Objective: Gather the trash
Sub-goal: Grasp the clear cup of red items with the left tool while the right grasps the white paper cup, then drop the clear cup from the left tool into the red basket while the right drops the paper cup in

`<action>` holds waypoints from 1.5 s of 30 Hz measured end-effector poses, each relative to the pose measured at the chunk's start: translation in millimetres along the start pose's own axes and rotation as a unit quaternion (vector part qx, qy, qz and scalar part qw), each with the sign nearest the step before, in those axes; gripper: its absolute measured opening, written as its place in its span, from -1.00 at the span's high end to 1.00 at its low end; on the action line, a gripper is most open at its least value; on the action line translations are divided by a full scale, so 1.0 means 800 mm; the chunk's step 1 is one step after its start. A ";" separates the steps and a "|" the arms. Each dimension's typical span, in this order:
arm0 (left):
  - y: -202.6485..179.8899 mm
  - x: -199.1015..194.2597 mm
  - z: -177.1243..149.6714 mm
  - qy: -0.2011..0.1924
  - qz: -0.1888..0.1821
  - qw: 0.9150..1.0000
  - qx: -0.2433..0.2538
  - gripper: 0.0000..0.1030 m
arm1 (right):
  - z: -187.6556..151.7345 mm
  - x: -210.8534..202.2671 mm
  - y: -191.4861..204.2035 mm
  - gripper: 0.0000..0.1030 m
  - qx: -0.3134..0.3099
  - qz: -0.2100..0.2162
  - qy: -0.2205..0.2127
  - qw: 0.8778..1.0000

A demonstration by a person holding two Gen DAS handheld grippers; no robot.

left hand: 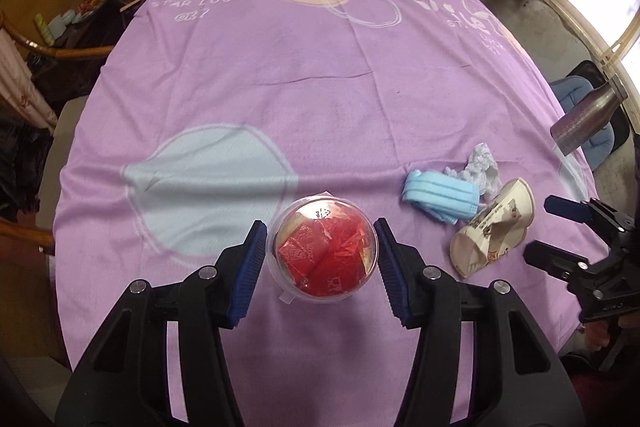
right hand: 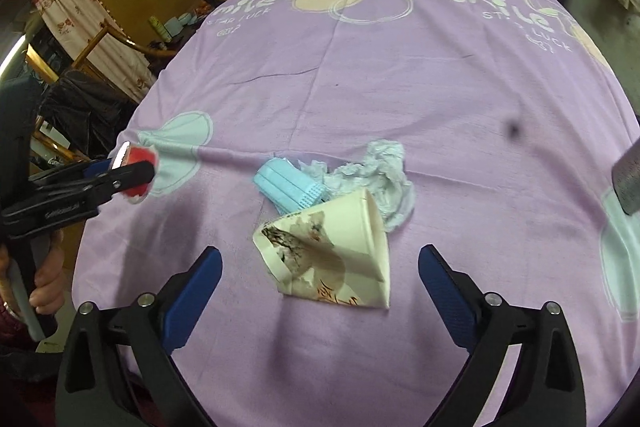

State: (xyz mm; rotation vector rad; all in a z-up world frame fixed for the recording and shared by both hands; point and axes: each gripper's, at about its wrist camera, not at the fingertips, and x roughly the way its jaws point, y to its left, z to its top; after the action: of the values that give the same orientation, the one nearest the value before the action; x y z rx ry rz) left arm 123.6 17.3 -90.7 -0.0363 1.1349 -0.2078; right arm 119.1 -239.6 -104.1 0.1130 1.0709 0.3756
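**Kid:** Trash is lying on the purple tablecloth (left hand: 320,87). What is the left gripper (left hand: 320,251) doing?

**Helper:** It is pinching a little clear plastic cup (left hand: 323,251) with red wrappers inside. Its two blue pads are pressing on the sides of the cup. From the right wrist view, the cup is hanging above the cloth, off to the left side.

**Kid:** And the right gripper (right hand: 320,291)?

**Helper:** It is standing wide apart. Nothing is sitting between its blue pads. It is pointing down at a squashed paper cup (right hand: 332,255).

**Kid:** Is it touching the paper cup?

**Helper:** No, the pads are staying apart from it, one on each side, just nearer the camera.

**Kid:** What is lying next to the paper cup?

**Helper:** A blue face mask (right hand: 290,187) is lying just behind it, touching it. A crumpled white tissue (right hand: 376,171) is sitting beside the mask and is touching the cup too.

**Kid:** What is that shiny thing at the right edge?

**Helper:** A metal bottle (left hand: 584,119) is poking in there. I cannot tell what is holding it.

**Kid:** Who is holding the left gripper?

**Helper:** A hand (right hand: 48,279) is wrapping around its handle.
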 end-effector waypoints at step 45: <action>0.133 -0.240 -0.193 -0.141 0.096 0.968 -0.183 -0.05 | -0.045 -0.126 0.156 -0.56 -0.094 0.116 -0.145 0.978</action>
State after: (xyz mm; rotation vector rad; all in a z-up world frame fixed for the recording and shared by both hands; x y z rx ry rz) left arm -78.2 168.3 1.3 -0.2739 0.8723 0.1773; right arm 14.2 -162.1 -3.6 0.1204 0.7308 0.6485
